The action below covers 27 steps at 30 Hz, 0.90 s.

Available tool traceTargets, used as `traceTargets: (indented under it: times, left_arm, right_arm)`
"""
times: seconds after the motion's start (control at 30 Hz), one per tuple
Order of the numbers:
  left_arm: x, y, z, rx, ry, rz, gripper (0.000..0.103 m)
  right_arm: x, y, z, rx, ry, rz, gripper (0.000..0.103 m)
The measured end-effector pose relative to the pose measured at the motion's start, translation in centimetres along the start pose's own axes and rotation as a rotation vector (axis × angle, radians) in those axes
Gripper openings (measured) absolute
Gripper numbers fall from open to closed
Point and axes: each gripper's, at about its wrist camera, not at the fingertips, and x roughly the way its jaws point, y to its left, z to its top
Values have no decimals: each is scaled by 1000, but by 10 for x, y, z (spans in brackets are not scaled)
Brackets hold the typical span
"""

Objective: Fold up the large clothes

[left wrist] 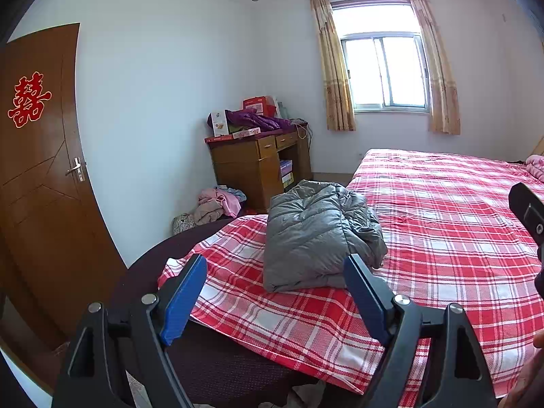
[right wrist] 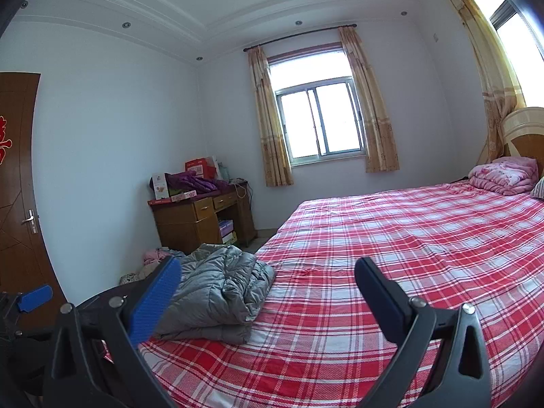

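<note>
While hovering above bed (left wrist: 442, 221), holding left tongs (left wrist: 275, 265) and right tongs (right wrist: 268, 268) wide apart, gripping nothing. Lying folded near bed's foot corner: grey puffer jacket (left wrist: 316, 234). Standing beyond by wall: wooden bench (left wrist: 258, 163), carrying boxes (left wrist: 258, 103) and purple garment (left wrist: 253, 119). Lying heaped on floor beside it: pink clothes (left wrist: 219, 202).

A grey quilted puffer jacket (left wrist: 316, 234) lies folded into a thick, roughly rectangular bundle on the red-and-white plaid bed (left wrist: 442, 231), close to its corner. Its top is smooth on one side and rumpled into loose creases on the other. In the left wrist view it sits just beyond and between the fingers (left wrist: 185, 301); in the right wrist view the jacket (right wrist: 217, 289) lies behind the left-hand finger.
</note>
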Motion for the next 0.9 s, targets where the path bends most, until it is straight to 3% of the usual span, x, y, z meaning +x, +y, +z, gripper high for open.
traceTargets:
  times: [0.9]
  left_arm:
    - [2,0,1,-1,3,-4,83]
  right_arm:
    - [-2,-4,3,4,-9,1,103]
